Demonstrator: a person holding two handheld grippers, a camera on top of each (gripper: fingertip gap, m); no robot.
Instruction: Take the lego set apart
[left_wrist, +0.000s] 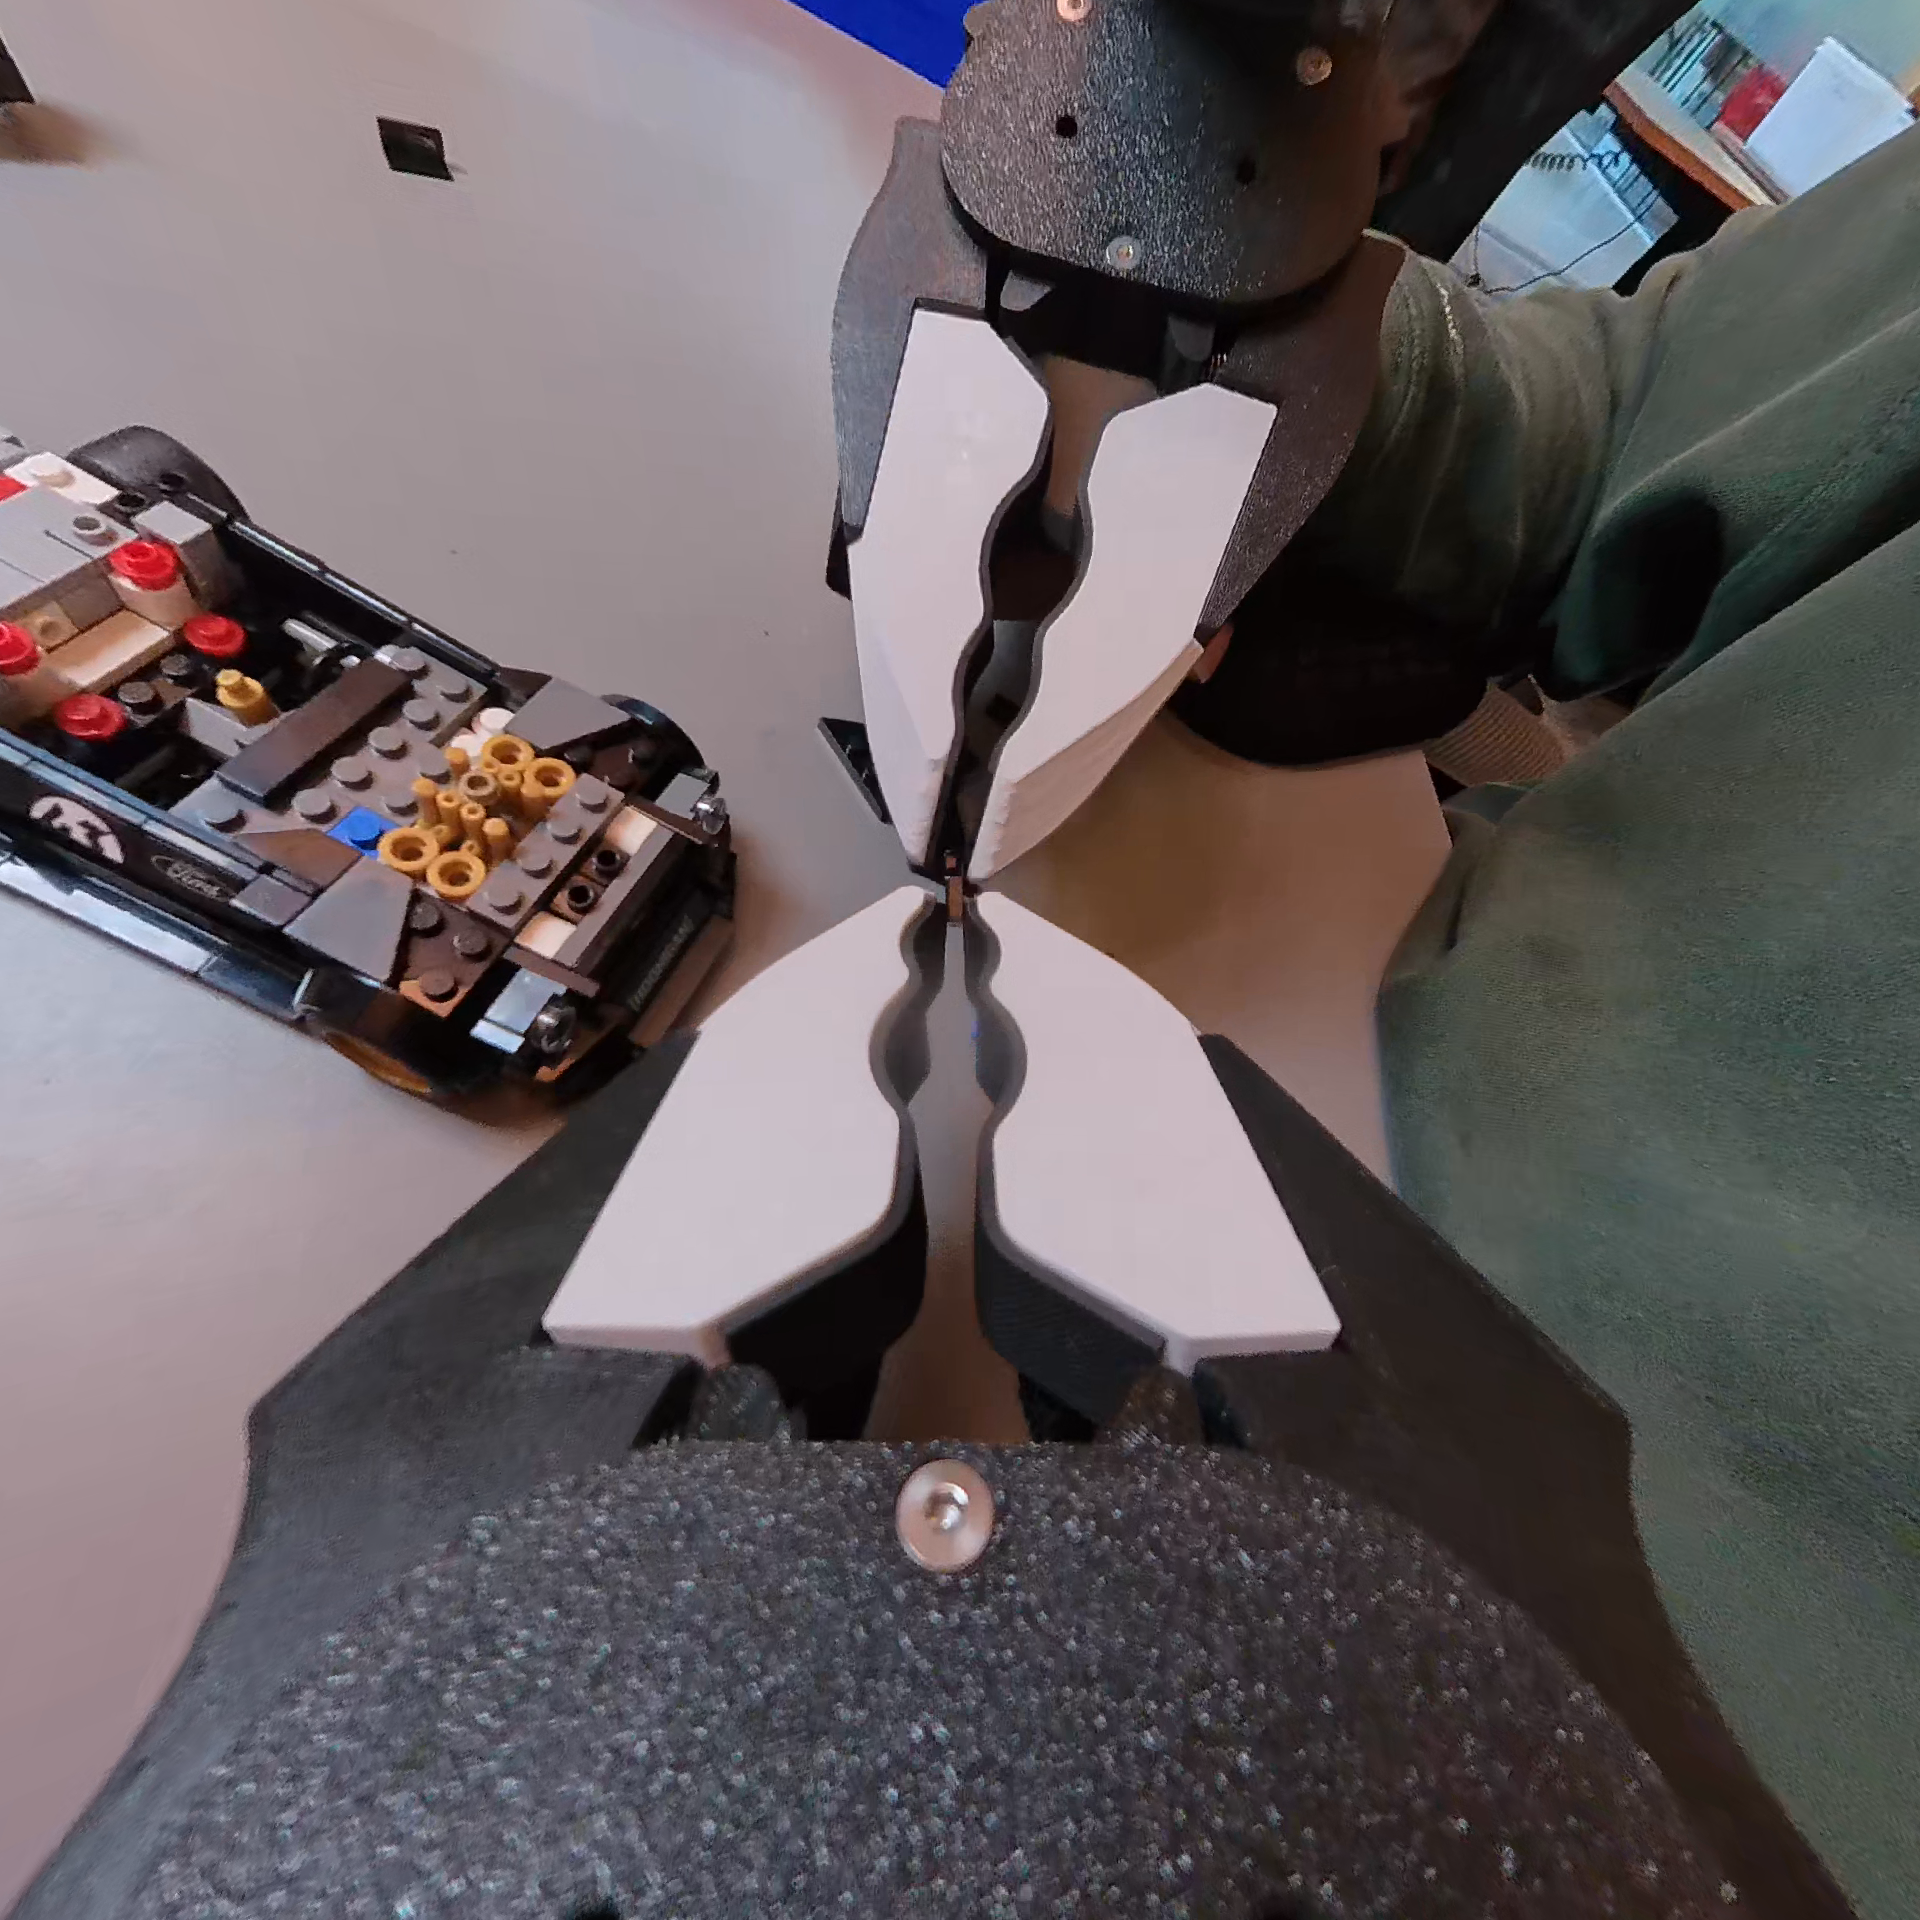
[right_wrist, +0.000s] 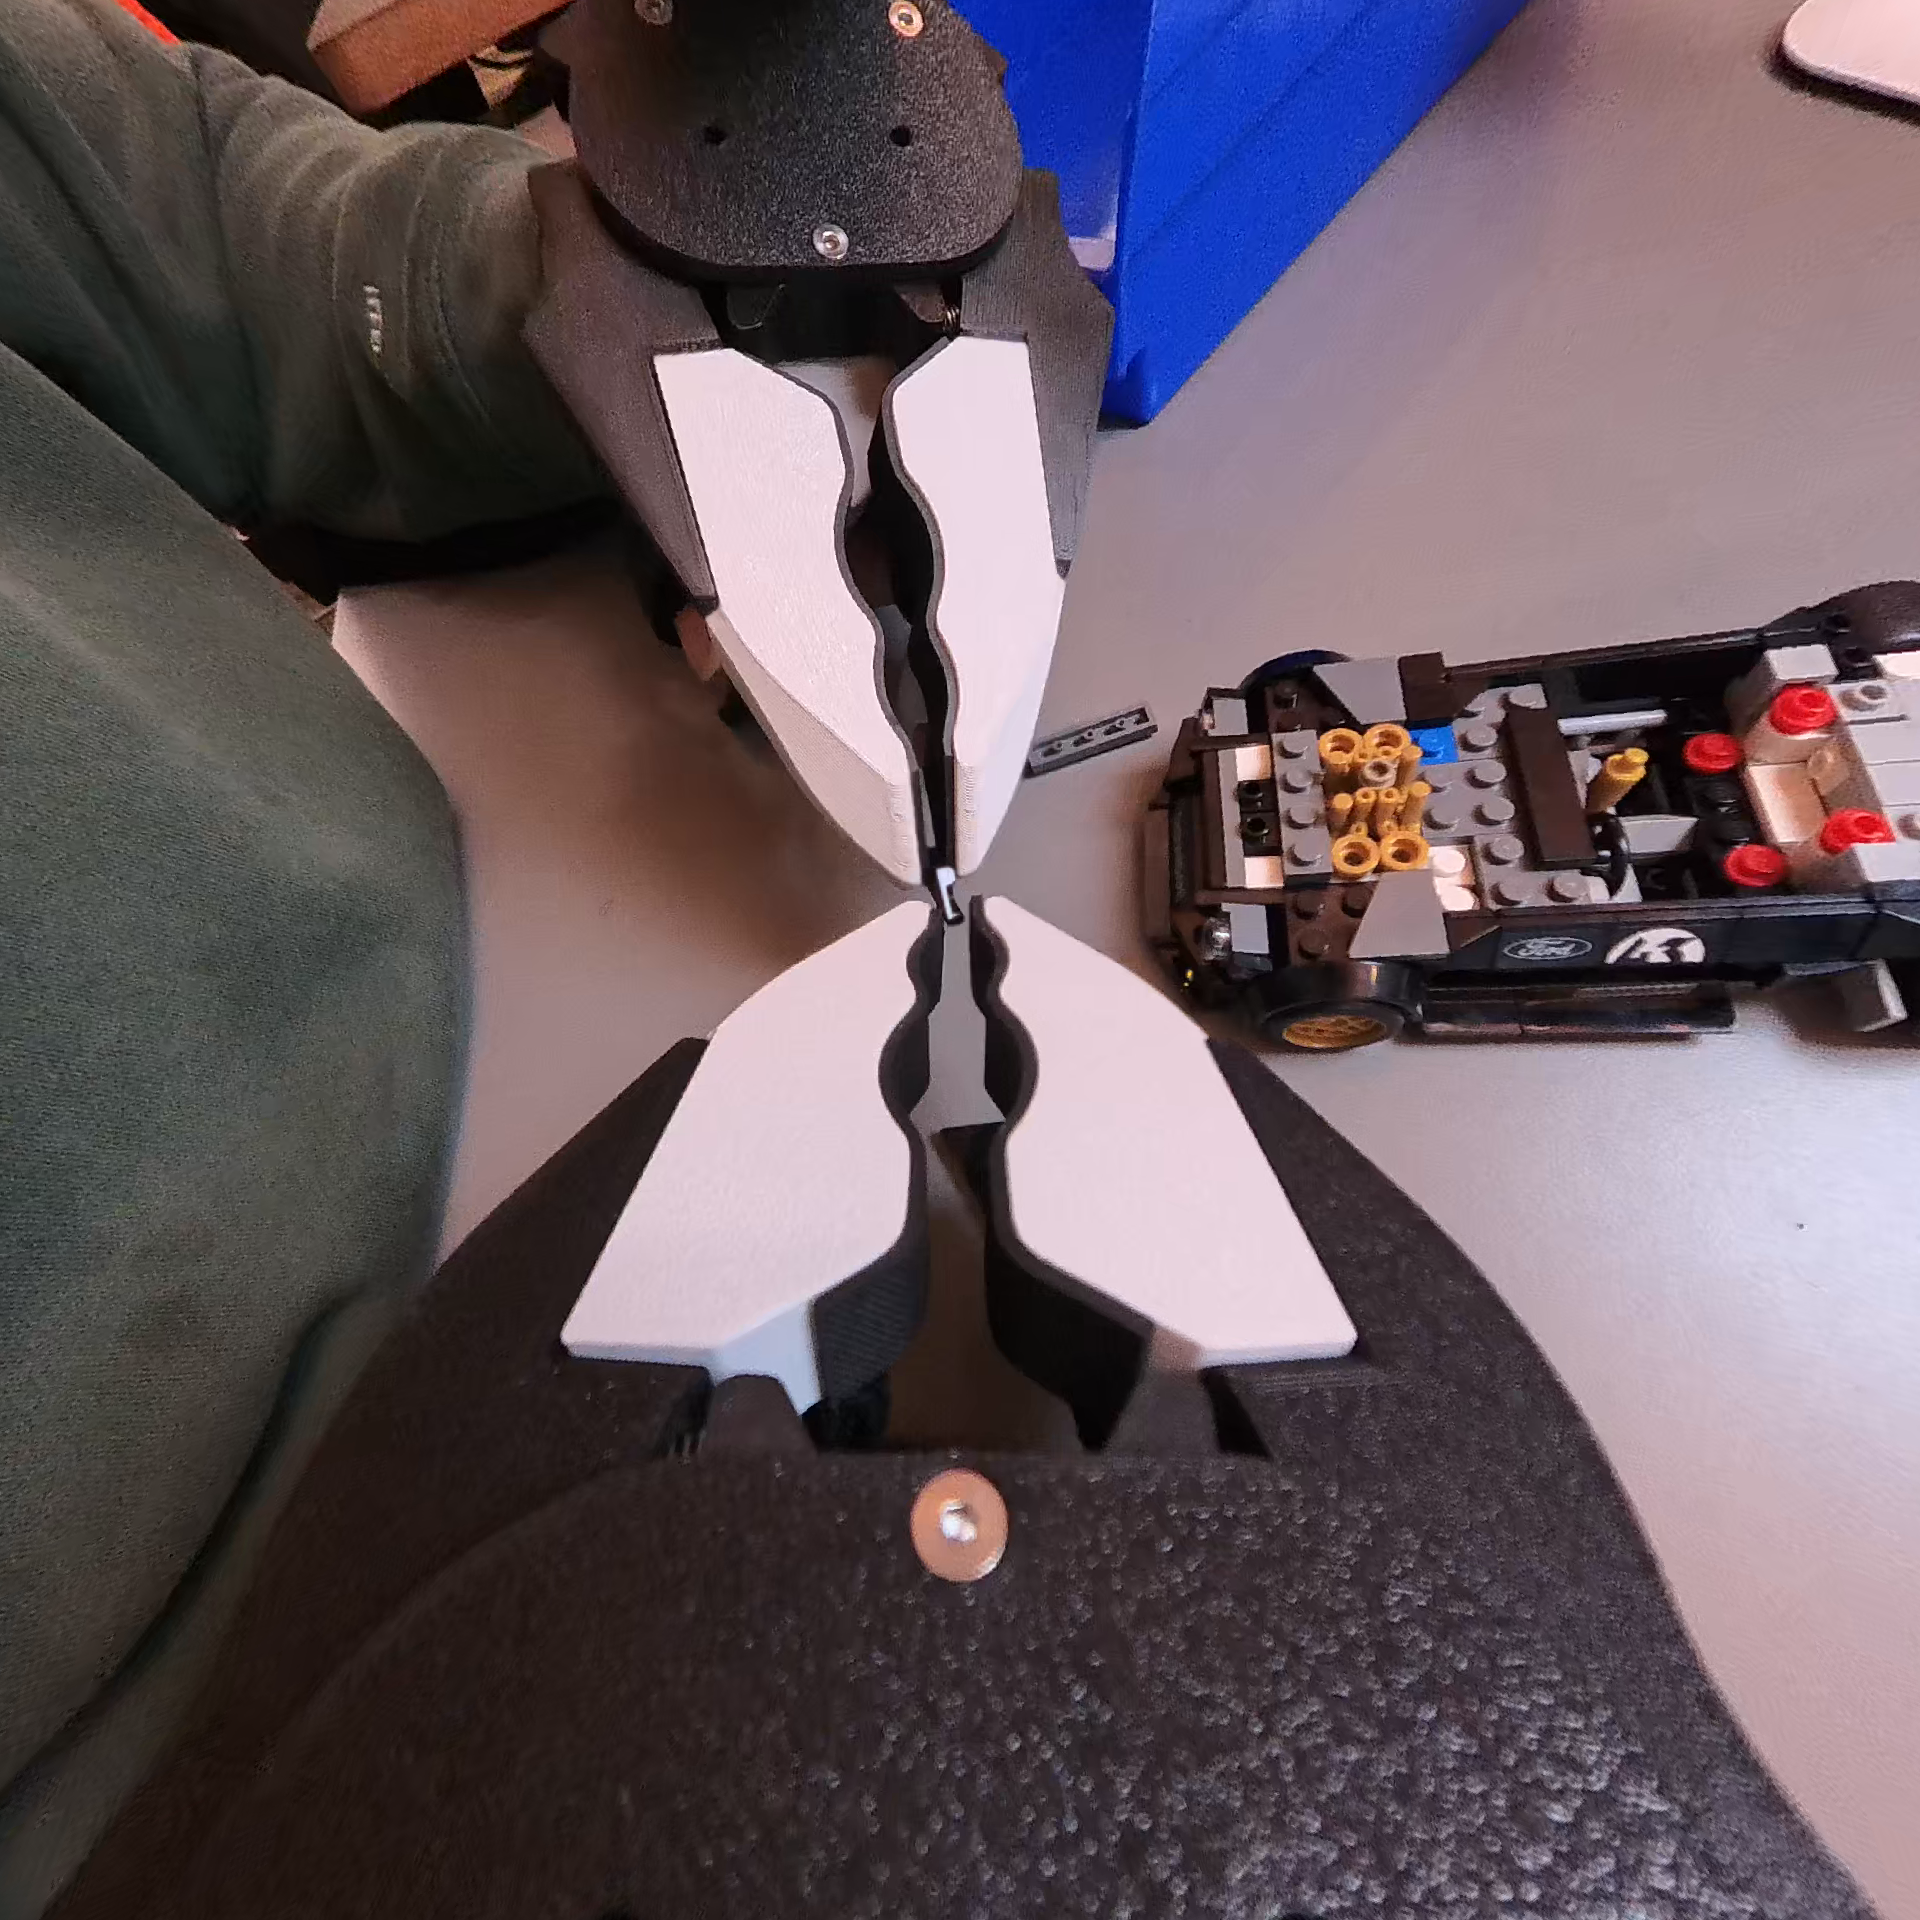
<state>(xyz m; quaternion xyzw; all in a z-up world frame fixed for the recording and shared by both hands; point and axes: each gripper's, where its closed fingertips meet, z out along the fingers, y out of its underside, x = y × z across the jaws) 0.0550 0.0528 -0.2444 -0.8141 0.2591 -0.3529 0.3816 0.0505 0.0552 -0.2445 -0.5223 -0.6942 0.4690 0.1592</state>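
- Left gripper (left_wrist: 948, 906): black textured body with white fingers (left_wrist: 758, 1132), filling the lower part of the left wrist view; fingers are closing to a narrow slit and pinching one end of a small black lego piece (left_wrist: 950, 891) at their tips.
- Right gripper (right_wrist: 951, 906): same build, filling the lower part of the right wrist view; its fingers (right_wrist: 1132, 1164) are pressing nearly together and pinching the other end of the same small piece, seen here as a thin dark sliver with a pale edge (right_wrist: 949, 891).
- The two grippers are meeting tip to tip, pointing at each other, above the grey tabletop (left_wrist: 540, 343); the small piece is sitting in the air between them, clear of the car.
- Person's green sleeve (left_wrist: 1662, 935): lying along the right edge of the left wrist view and the left edge of the right wrist view, just behind the grippers.
- Loose dark plate with studs (right_wrist: 1091, 742): lying flat on the tabletop between the gripper tips and the car.
- Lego car (right_wrist: 1538, 831): black body, roof off, standing on the tabletop beside the grippers and apart from them; grey plates, a cluster of gold pegs (right_wrist: 1369, 798) and red round studs (right_wrist: 1803, 709) are showing inside.
- Blue bin (right_wrist: 1247, 208): standing on the tabletop beyond the opposing gripper, farther back than the car.
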